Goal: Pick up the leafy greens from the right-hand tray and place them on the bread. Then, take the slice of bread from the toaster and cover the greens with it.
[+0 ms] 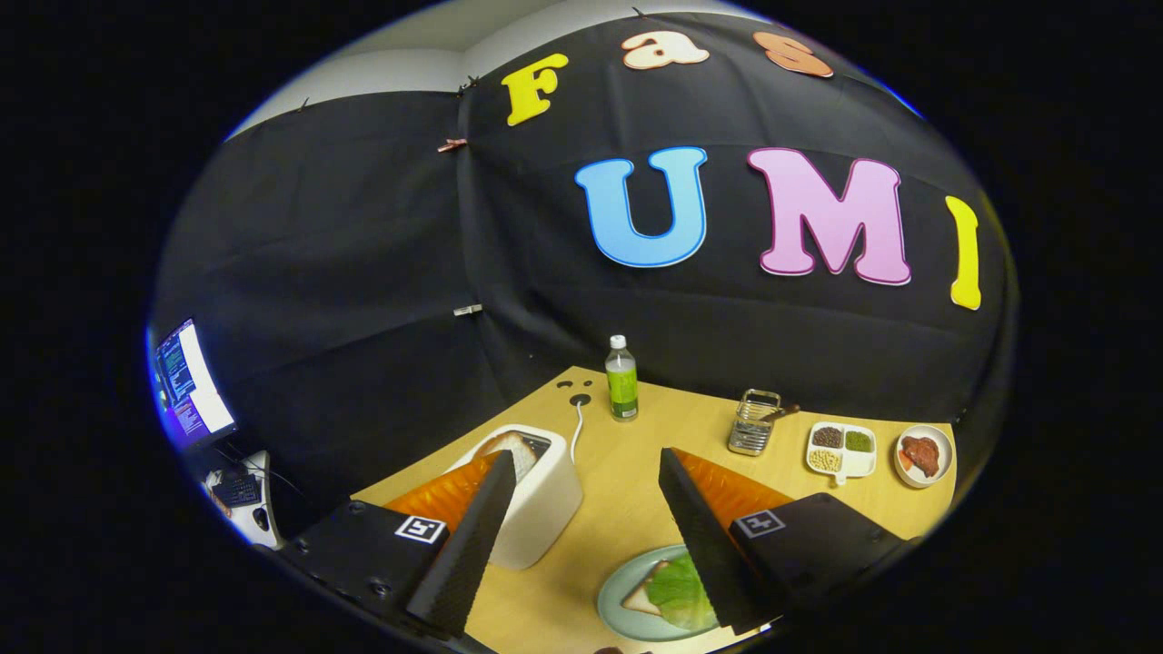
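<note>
Hand-held gripper released, fingers spread wide above the surface. Greens lie on the bread on a plate, beside the right finger. Toaster with a slice stands at 11 o'clock, behind the left finger. Bottle at 12; trays at 2.
</note>
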